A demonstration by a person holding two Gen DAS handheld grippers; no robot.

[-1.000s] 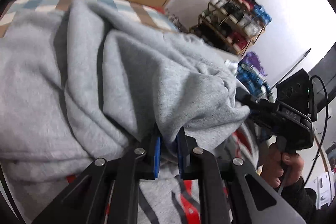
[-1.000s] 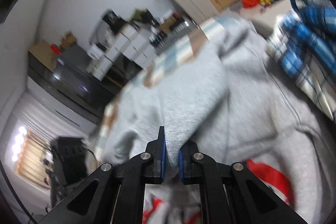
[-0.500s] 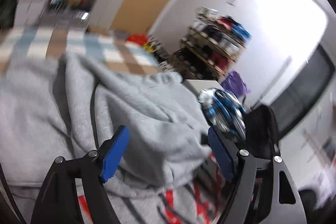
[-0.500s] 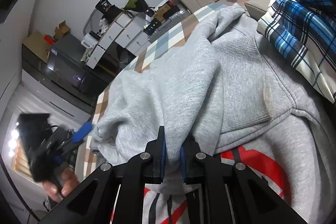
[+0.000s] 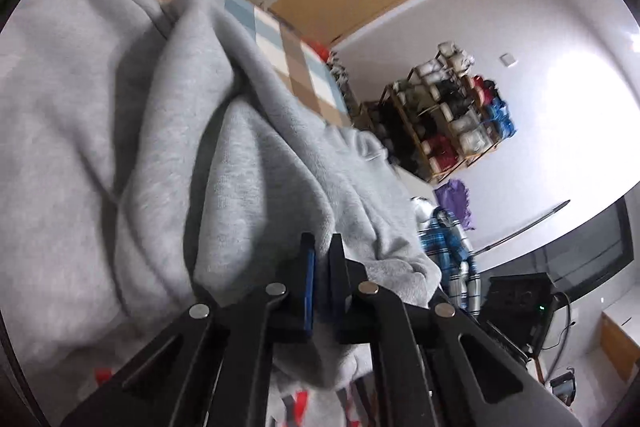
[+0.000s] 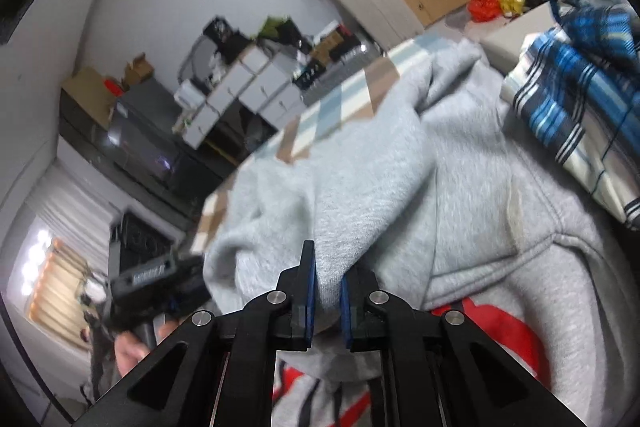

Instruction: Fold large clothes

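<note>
Left tongs point(image 5: 320, 259): black linkage arms, blue pads, round silver screws. Right tongs point(image 6: 327, 279): same build. In right wrist view, at 8 o'clock: black left-tongs housing, white lettering, hand point(image 6: 132, 349) below.

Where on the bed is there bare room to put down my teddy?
Only the checked cover past the grey hoodie's far edge is bare. The hoodie fills the middle, and the blue plaid shirt crowds one side.
</note>
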